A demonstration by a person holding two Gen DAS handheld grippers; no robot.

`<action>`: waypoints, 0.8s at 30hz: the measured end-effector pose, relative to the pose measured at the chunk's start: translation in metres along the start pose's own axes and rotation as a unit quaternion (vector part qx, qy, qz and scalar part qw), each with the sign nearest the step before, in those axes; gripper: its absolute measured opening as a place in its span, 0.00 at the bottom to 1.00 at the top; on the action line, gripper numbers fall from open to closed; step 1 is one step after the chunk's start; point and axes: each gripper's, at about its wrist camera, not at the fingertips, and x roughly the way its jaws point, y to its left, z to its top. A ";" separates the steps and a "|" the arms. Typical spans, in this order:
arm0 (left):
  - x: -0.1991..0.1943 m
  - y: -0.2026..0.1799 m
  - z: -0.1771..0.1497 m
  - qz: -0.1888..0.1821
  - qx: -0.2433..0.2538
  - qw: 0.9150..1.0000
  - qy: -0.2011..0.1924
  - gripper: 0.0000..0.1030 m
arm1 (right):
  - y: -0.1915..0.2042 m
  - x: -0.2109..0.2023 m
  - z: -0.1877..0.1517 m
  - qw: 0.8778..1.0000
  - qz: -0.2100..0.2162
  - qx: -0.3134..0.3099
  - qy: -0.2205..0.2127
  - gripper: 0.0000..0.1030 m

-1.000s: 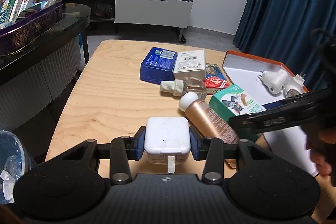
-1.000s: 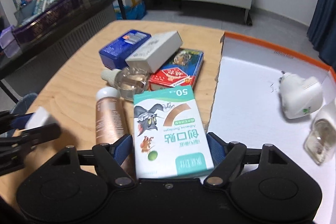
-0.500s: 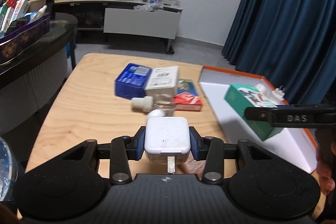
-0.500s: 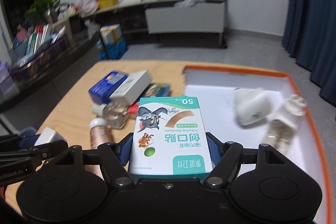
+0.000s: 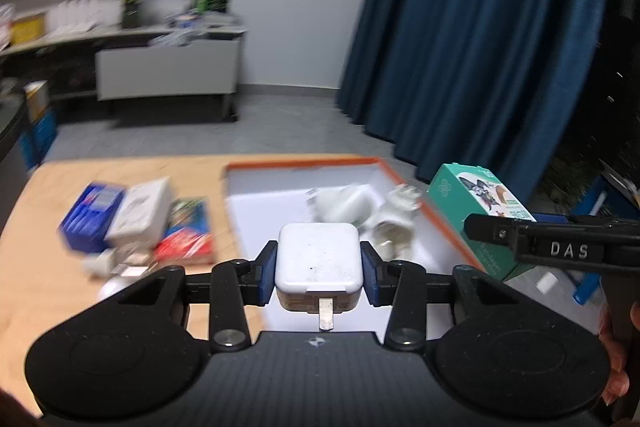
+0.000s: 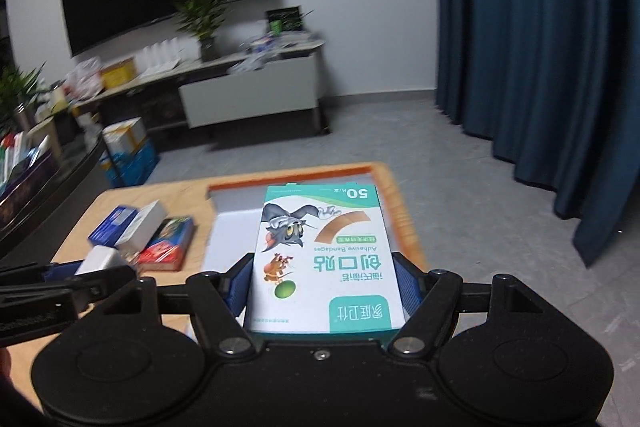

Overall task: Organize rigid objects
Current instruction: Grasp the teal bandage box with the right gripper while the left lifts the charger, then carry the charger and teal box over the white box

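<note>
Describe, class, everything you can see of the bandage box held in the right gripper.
The bandage box is a flat cardboard carton, white with teal-green bands, printed with a cartoon cat and mouse, a tan plaster, "50", "Adhesive Bandages" and Chinese characters, all upside down to the camera. It looks closed and undented. The right gripper has its blue-padded jaws pressed on the long sides, holding it in the air above the white, orange-rimmed tray. Nothing else touches it.
</note>
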 end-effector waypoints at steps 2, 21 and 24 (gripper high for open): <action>0.007 -0.008 0.009 -0.004 0.008 1.000 -0.007 0.41 | -0.006 -0.005 0.003 1.000 -0.002 0.007 -0.010 0.82; 0.023 -0.016 -0.002 0.028 -0.014 0.999 0.011 0.41 | -0.008 0.018 -0.024 0.999 0.025 0.005 0.019 0.82; 0.023 -0.017 -0.002 0.029 -0.016 0.999 0.011 0.41 | -0.008 0.019 -0.024 0.999 0.024 0.004 0.021 0.82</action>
